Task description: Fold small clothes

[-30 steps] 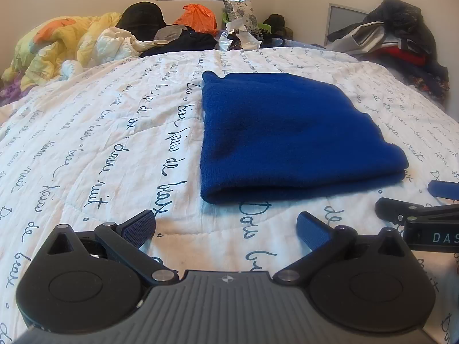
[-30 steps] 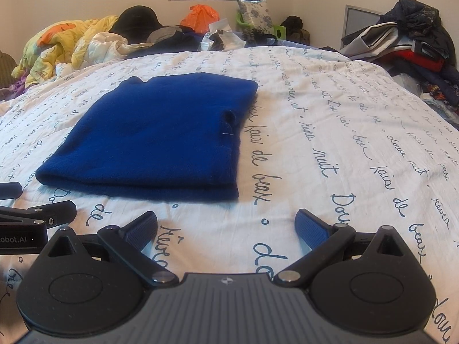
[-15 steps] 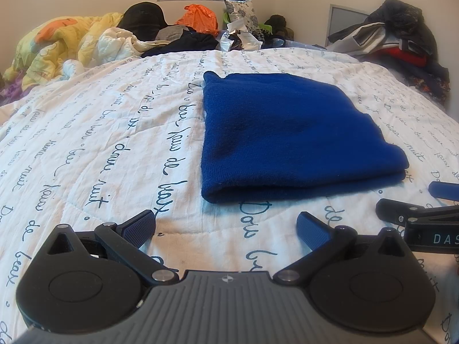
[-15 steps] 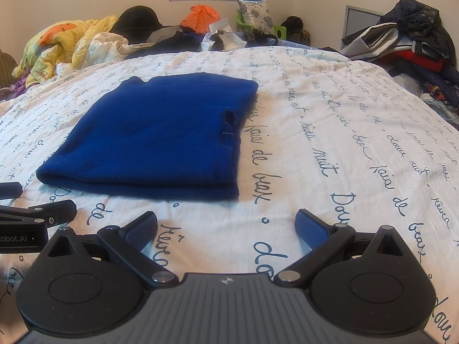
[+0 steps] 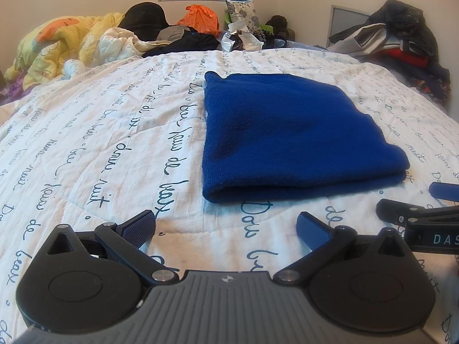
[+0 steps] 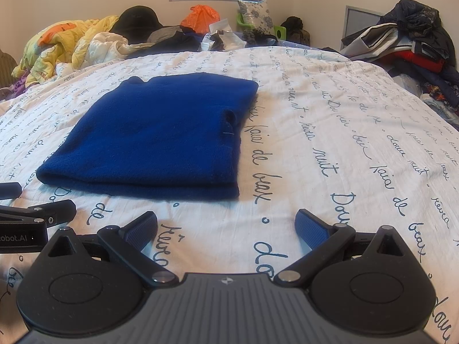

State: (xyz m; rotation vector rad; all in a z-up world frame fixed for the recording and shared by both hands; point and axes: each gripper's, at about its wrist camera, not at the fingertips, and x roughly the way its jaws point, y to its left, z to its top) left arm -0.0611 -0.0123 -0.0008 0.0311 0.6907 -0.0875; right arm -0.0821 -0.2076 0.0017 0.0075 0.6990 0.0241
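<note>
- My left gripper is spread wide and holds nothing, low over the white quilted bed cover with dark blue script.
- My right gripper is just as wide and empty, beside the left one.
- The folded royal-blue knit garment lies flat on the bed just ahead of both grippers, touched by neither.

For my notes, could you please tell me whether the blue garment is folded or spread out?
Folded: the blue garment lies as a compact rectangle on the bed cover, with stacked layers along its near edge.
</note>
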